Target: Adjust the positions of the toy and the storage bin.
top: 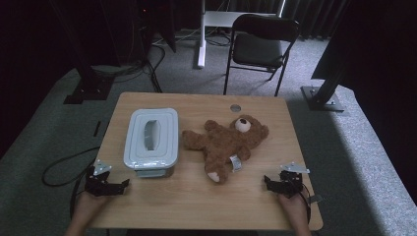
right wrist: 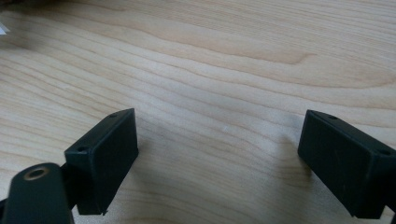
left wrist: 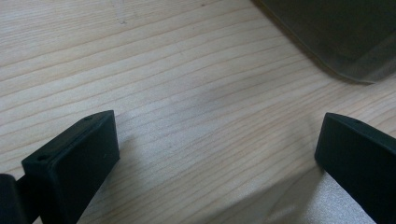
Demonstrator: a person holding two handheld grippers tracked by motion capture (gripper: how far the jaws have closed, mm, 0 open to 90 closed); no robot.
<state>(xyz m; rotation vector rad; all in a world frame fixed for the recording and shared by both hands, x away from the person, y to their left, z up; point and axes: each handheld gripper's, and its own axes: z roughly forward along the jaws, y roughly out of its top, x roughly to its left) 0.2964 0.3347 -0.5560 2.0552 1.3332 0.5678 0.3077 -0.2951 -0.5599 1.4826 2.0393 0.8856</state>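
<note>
A brown teddy bear lies on its back in the middle of the wooden table, head toward the far right, a white tag on one leg. Left of it stands a grey lidded plastic box with a handle recess in its lid. My left gripper rests at the table's near left edge, jaws open and empty. My right gripper rests near the front right edge, also open and empty. In the left gripper view the left gripper frames bare wood, with the box corner at upper right. The right gripper spans bare wood.
A small round metal disc sits near the table's far edge. A black folding chair stands behind the table on grey carpet. Black stand bases flank the table. A cable loops on the floor at left.
</note>
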